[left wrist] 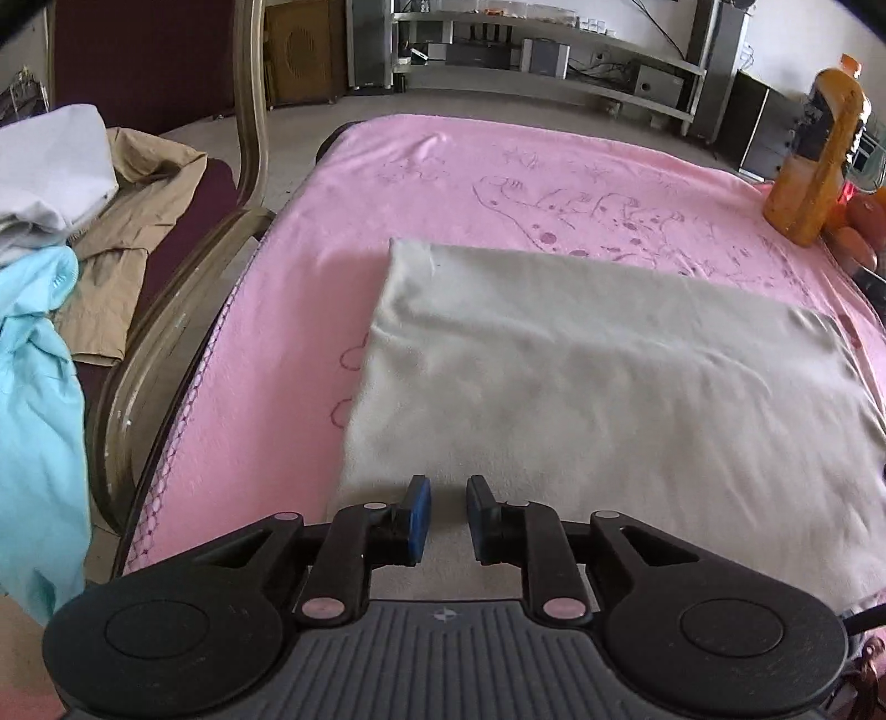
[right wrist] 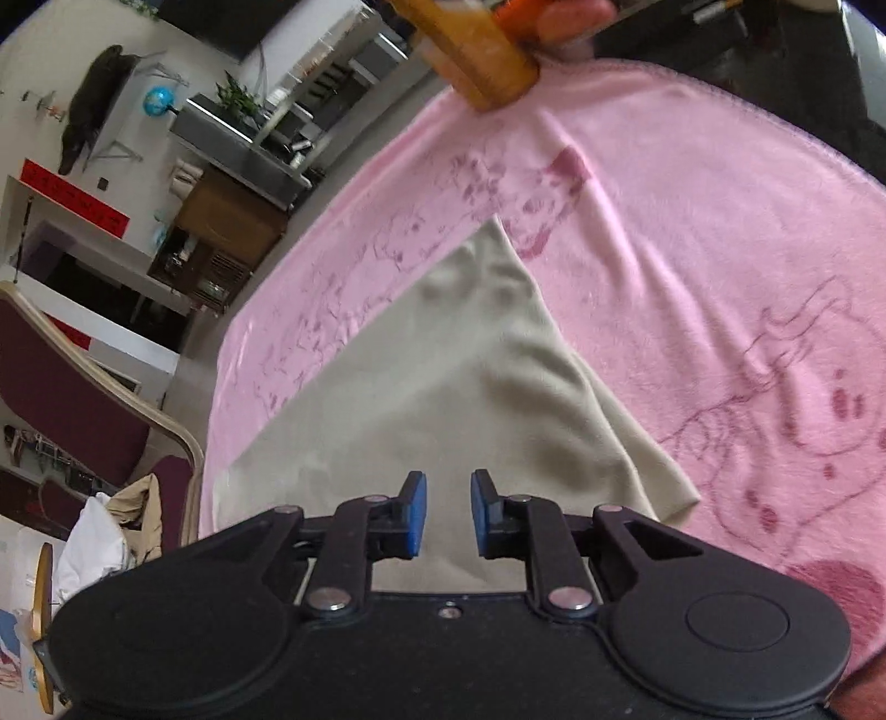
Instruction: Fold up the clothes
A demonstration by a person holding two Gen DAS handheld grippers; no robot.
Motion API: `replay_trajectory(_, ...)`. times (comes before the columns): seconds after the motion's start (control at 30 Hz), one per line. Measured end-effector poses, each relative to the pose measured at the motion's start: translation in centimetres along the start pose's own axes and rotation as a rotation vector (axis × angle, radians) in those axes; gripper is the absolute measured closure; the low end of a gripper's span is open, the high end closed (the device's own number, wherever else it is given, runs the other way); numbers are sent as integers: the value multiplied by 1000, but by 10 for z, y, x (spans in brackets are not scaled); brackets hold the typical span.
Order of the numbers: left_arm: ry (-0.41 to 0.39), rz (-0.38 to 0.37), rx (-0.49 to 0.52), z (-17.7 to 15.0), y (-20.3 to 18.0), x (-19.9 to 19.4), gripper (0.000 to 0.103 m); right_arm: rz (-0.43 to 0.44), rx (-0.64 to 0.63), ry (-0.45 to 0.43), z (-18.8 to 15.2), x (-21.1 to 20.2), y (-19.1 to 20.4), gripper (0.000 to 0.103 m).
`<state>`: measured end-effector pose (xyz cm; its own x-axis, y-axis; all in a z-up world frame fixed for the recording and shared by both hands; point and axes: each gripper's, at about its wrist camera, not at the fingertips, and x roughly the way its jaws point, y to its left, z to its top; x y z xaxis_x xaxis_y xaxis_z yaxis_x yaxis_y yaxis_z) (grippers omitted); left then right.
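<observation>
The grey garment (left wrist: 598, 399) lies flat on the pink blanket (left wrist: 310, 343), already reduced to a rectangle, with its near edge just under both tools.

Left gripper (left wrist: 448, 518): jaws apart, nothing between the blue pads (left wrist: 419, 520). It sits at the garment's near edge, close to the near-left corner.

Right gripper (right wrist: 448, 515): jaws apart, empty. It hangs over the garment's near part, pointing toward the far corner (right wrist: 493, 232).

Step in hand, as judged: taking hold of the near edge for another fold.

1. Lower each tool until one pad slides under the edge of the garment and the other rests on top.
2. Take every layer of the garment. Do not pinch the blanket with it; the two fabrics lie in contact and the blanket is soft.
3. Close both tools before lifting, and keep them level so the edge stays straight.
4. Carry the edge toward the garment's far side and align the corners.

Note the loose, rippled flap (right wrist: 637, 465) on the garment's right side; smooth it first.

Surroundings: an orange bottle (left wrist: 819, 144) stands beyond the garment's far-right corner, on the blanket's edge. Left of the garment, past the blanket, a chair (left wrist: 183, 310) holds more clothes (left wrist: 61, 232). Shelving (left wrist: 531, 50) lines the wall beyond the garment.
</observation>
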<state>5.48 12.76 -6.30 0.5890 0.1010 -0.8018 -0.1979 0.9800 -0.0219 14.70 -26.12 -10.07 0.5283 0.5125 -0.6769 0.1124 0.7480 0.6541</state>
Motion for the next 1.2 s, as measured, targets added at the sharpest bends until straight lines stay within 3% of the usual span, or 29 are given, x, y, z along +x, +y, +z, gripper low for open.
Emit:
replay_trajectory(0.23, -17, 8, 48, -4, -2, 1, 82, -30, -39, 35, -8, 7, -2, 86)
replay_trajectory(0.37, 20, 31, 67, -11, -3, -8, 78, -47, -21, 60, -16, -4, -8, 86)
replay_trajectory(0.47, 58, 49, 51, -20, 0, -15, 78, -163, -42, 26, -31, -26, -7, 86)
replay_trajectory(0.53, 47, 45, 53, -25, -2, -24, 78, -246, -64, -15, -42, -41, -6, 83)
replay_trajectory(0.6, 18, 19, 82, -29, -9, -33, 78, -273, -81, -92, -50, -60, -5, 78)
replay_trajectory(0.67, -1, -32, 113, -33, -21, -39, 78, -235, -76, -136, -53, -74, -7, 77)
replay_trajectory(0.77, -13, -89, 159, -37, -38, -43, 76, -128, -64, -122, -54, -73, -10, 77)
replay_trajectory(0.9, -3, -86, 201, -40, -50, -36, 75, -27, -43, -54, -57, -58, -8, 77)
replay_trajectory(1.07, 16, -78, 163, -34, -47, -27, 75, 102, 16, 27, -58, -35, -5, 76)
replay_trajectory(1.2, 66, -75, 154, -36, -45, -16, 73, 57, 66, 85, -59, -22, -11, 74)
